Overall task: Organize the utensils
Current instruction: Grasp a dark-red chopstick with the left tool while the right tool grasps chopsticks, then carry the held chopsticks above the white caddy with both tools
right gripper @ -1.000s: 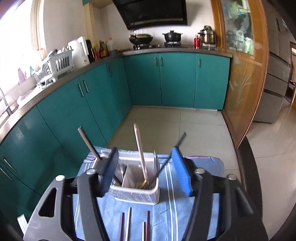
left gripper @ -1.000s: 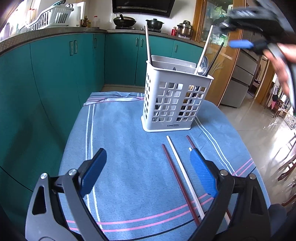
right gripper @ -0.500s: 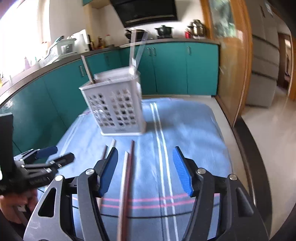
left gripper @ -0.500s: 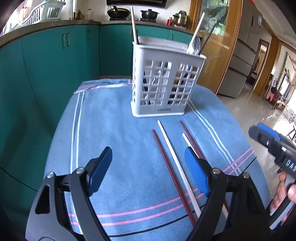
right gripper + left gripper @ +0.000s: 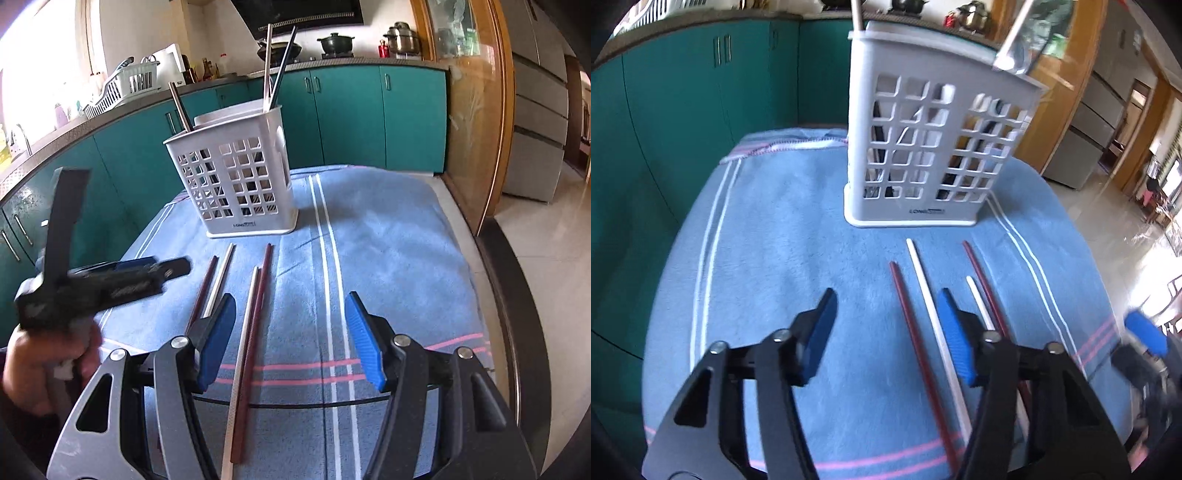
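Note:
A white slotted utensil basket (image 5: 942, 147) (image 5: 236, 184) stands on the blue towel and holds several utensils. Several chopsticks lie on the towel in front of it: a dark red one (image 5: 916, 347) (image 5: 201, 291), a white one (image 5: 934, 317) (image 5: 219, 280), another white one (image 5: 979, 306) (image 5: 242, 350) and another dark red one (image 5: 982, 280) (image 5: 255, 332). My left gripper (image 5: 886, 332) is open and empty, low over the towel left of the chopsticks. My right gripper (image 5: 290, 338) is open and empty, above the near ends of the right pair.
The blue striped towel (image 5: 768, 258) (image 5: 388, 240) covers a small table. Teal cabinets (image 5: 683, 110) (image 5: 351, 110) run along the left and back. A wood-framed glass door (image 5: 469, 110) stands at the right, with tiled floor (image 5: 546, 258) beyond.
My right gripper has come down from high above the basket to low over the chopsticks. My left gripper has moved forward and lower toward the basket. Both stayed open.

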The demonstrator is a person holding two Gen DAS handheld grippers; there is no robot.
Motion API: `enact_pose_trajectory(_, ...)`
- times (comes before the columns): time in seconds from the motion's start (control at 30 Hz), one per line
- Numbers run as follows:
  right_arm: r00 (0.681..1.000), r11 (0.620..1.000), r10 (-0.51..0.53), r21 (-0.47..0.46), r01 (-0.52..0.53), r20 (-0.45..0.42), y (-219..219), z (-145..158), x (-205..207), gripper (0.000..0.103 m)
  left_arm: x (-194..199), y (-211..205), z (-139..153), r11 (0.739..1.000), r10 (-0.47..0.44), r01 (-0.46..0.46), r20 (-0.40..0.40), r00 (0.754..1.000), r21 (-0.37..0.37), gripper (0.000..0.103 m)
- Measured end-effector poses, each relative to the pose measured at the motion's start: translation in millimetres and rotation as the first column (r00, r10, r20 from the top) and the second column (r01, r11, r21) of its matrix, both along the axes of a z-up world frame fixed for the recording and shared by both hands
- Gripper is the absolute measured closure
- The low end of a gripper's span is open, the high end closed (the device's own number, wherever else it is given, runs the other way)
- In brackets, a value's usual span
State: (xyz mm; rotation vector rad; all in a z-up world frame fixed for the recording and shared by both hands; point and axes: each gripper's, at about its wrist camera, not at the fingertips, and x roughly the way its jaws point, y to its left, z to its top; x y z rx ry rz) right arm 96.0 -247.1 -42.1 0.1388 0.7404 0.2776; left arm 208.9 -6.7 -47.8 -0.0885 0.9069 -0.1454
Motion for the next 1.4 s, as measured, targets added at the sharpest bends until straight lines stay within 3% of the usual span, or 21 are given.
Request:
enact_pose_trajectory(0.1,1.0,1.0,0.022,-0.002,-0.022,-0.004,4.3,-0.7,-2.3,0.043,17.7,-2.9,-7.4,1.0,0.021,-0.02,-0.028,0.999,0.024,0.064)
enact_pose_trajectory(0.3,0.999,0.999,0.038,-0.006,-0.038,-0.022,5.2,-4.4,-2.0,0.043,35.1,-8.6,-23.7,0.999,0.005,-0.001,-0.084,0.996,0.047,0.068)
enact_pose_trajectory(0.43,0.999,0.999,0.038,-0.011,-0.038,-0.034,4.6,-7.0,-0.6,0.043,37.6,-14.8,-28.3,0.995,-0.003,0.01,-0.069,0.998,0.095,0.069)
enact_pose_trajectory(0.47,0.999,0.999,0.037,-0.012,-0.038,-0.037,5.1,-7.9,-0.2,0.043,38.4,-16.6,-28.7,0.994,-0.006,0.013,-0.064,0.998,0.11,0.072)
enact_pose_trajectory(0.5,0.999,0.999,0.038,-0.014,-0.039,-0.038,5.4,-8.1,0.2,0.043,38.2,-17.3,-28.5,0.992,-0.009,0.016,-0.058,0.998,0.122,0.084)
enact_pose_trajectory(0.53,0.998,0.999,0.04,-0.019,-0.04,-0.04,6.7,-8.7,0.4,0.043,38.3,-17.2,-28.2,0.993,-0.019,0.025,-0.055,0.998,0.113,0.096)
enact_pose_trajectory(0.77,0.997,0.997,0.043,-0.068,-0.048,-0.066,20.2,-8.5,24.0,0.043,24.8,5.4,-10.4,1.0,-0.017,0.017,-0.002,1.0,0.0,0.099)
enact_pose_trajectory(0.93,0.99,0.991,0.067,-0.106,-0.08,-0.122,42.6,-8.7,69.5,0.044,-21.9,27.6,47.7,0.995,-0.043,0.056,0.151,0.988,-0.086,0.099)
enact_pose_trajectory(1.1,0.96,0.983,0.094,-0.13,-0.132,-0.263,77.1,-33.8,133.3,0.06,-58.7,54.3,89.4,0.989,-0.033,0.074,0.291,0.956,-0.13,0.099)
enact_pose_trajectory(1.3,0.95,0.966,0.052,-0.226,-0.126,-0.309,97.0,-49.0,164.3,0.079,-78.8,75.3,114.3,0.986,-0.003,0.063,0.36,0.933,-0.155,0.099)
enact_pose_trajectory(1.37,0.945,0.961,0.056,-0.238,-0.138,-0.322,100.9,-49.0,165.5,0.097,-83.5,80.1,119.5,0.985,0.001,0.064,0.373,0.928,-0.16,0.099)
enact_pose_trajectory(1.4,0.944,0.957,0.068,-0.247,-0.154,-0.323,104.7,-49.2,164.6,0.098,-82.1,79.9,120.6,0.985,0.0,0.066,0.379,0.925,-0.162,0.099)
